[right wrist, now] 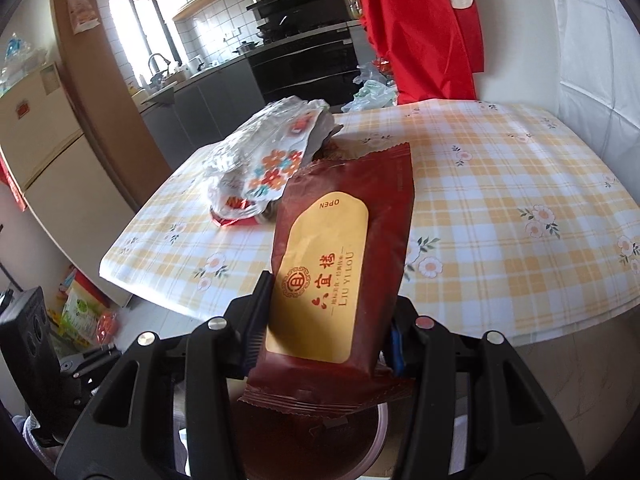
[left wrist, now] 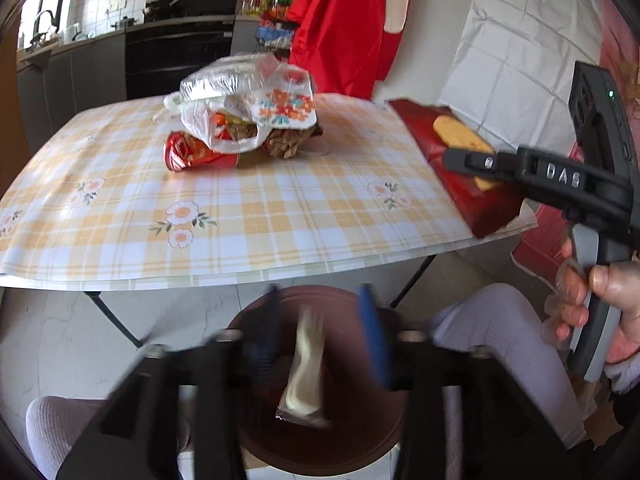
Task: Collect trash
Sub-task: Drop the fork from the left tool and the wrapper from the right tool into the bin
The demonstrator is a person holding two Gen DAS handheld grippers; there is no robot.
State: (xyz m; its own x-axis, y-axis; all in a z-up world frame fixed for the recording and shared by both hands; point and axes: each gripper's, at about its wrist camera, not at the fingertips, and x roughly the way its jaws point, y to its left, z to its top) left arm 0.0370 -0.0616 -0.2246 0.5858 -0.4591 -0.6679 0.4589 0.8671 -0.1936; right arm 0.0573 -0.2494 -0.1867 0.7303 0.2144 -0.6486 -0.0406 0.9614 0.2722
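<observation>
Left gripper [left wrist: 320, 344] blurred at the bottom of the left wrist view, jaws parted, hanging over a round dark brown bin [left wrist: 320, 440] on the pale floor. Between the spread fingers, but touched by neither, a pale cream wrapper [left wrist: 306, 372], streaked by motion, above the bin's inside. One blue pad [left wrist: 374, 336] visible on the finger at right.

Right gripper [right wrist: 328, 320] clamped on a dark red foil snack packet with a gold oval label [right wrist: 340, 264], held upright and tilted slightly, above the near edge of the table and over the same brown bin [right wrist: 312, 444]. Readable on the label: "OPEN" printed upside down near the top, a round emblem, red Chinese characters, and "LIU YI LOU" running sideways. From the left wrist view, the same packet [left wrist: 448, 168] seen at right, with raised letters "DAS" on the black arm of the right gripper [left wrist: 464, 160] and a hand [left wrist: 600, 308] around its grey handle.

Farther back on the table with the yellow-and-white checked flowered cloth [left wrist: 280, 216], well apart from both grippers: a heap of crumpled clear and white plastic bags with orange flower print [left wrist: 256, 100], lying over a red cylindrical can on its side [left wrist: 196, 156] and brown crumpled paper [left wrist: 286, 142]. Writing on the can too small to read.
</observation>
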